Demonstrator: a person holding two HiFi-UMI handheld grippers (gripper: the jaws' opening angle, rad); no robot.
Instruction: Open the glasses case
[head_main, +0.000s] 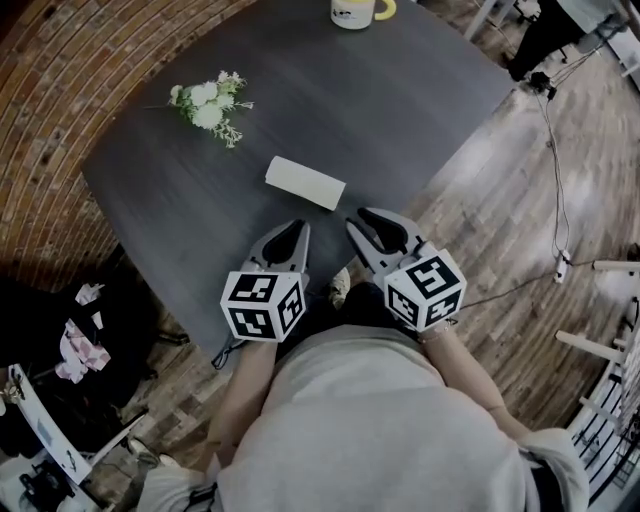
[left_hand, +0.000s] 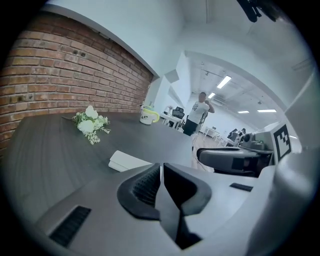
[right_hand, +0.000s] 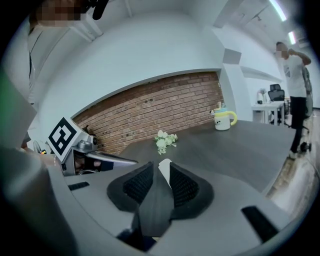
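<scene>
Centrally – glasses case (head_main: 305, 183) (closed) lies clear of table (head_main: 400, 100) edges.

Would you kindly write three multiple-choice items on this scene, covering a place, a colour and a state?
1. Where does the mug stand?
A. at the far edge of the table
B. beside the flowers
C. between the grippers

2. What colour is the mug's handle?
A. red
B. yellow
C. black

3. How is the glasses case?
A. held in a gripper
B. lying open
C. lying closed, untouched

Answers:
1 A, it sits far beyond the case in the head view.
2 B, the yellow loop shows in every view.
3 C, the left gripper and right gripper are both short of it.
</scene>
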